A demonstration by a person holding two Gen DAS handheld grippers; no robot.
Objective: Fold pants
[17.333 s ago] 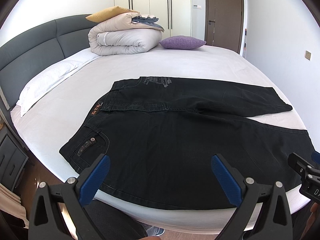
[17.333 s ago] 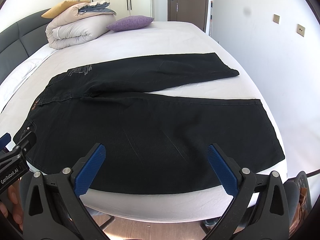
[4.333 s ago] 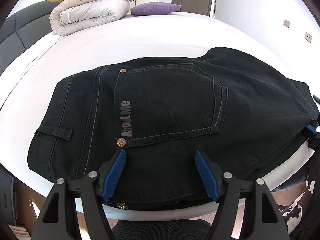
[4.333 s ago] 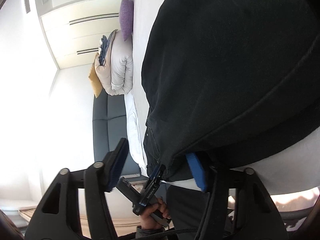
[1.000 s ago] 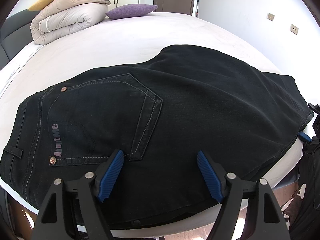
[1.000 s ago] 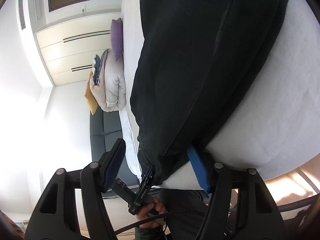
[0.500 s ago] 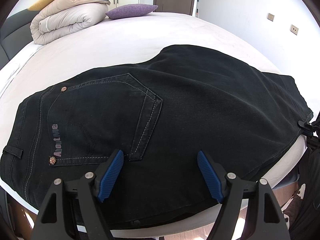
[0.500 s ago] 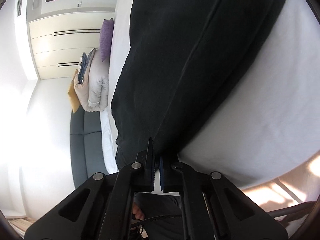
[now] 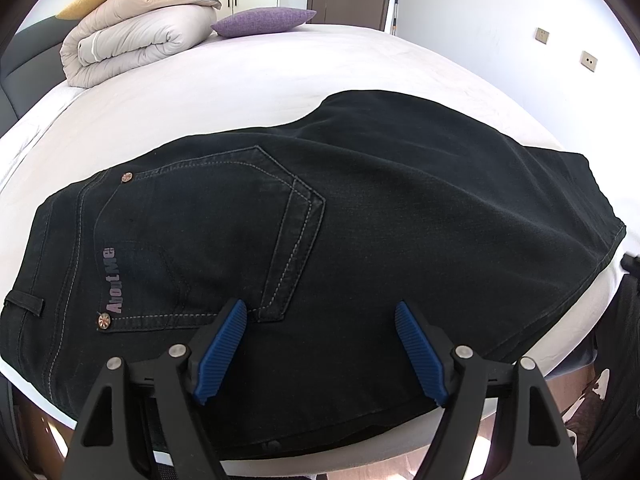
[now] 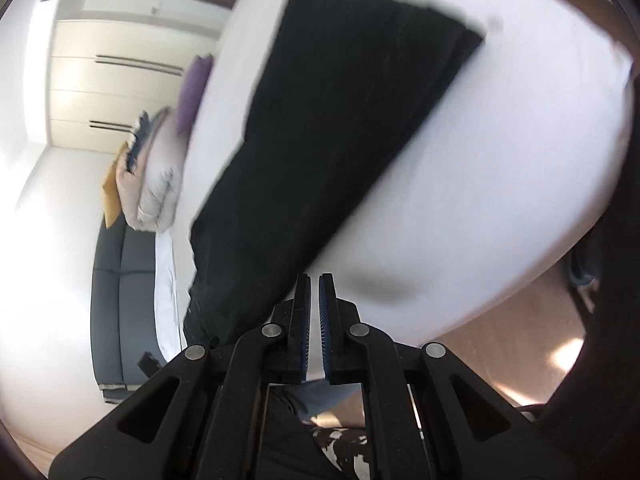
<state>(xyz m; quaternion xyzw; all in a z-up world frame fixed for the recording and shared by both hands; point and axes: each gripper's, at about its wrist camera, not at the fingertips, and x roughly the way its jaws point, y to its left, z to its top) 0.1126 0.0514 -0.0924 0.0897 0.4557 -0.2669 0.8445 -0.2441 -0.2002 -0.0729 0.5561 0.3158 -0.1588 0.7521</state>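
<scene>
Right hand-held gripper [image 10: 314, 320], closed a moment ago on the pants [image 10: 320, 140] edge, now swings clear of the fabric, fingers together and empty.

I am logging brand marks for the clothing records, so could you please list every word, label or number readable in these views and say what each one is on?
"AboutMe": printed in pale letters running sideways along the back pocket of the black pants, between the two copper rivets.
Nothing else is legible: the right wrist view is motion-blurred and shows no text.
</scene>
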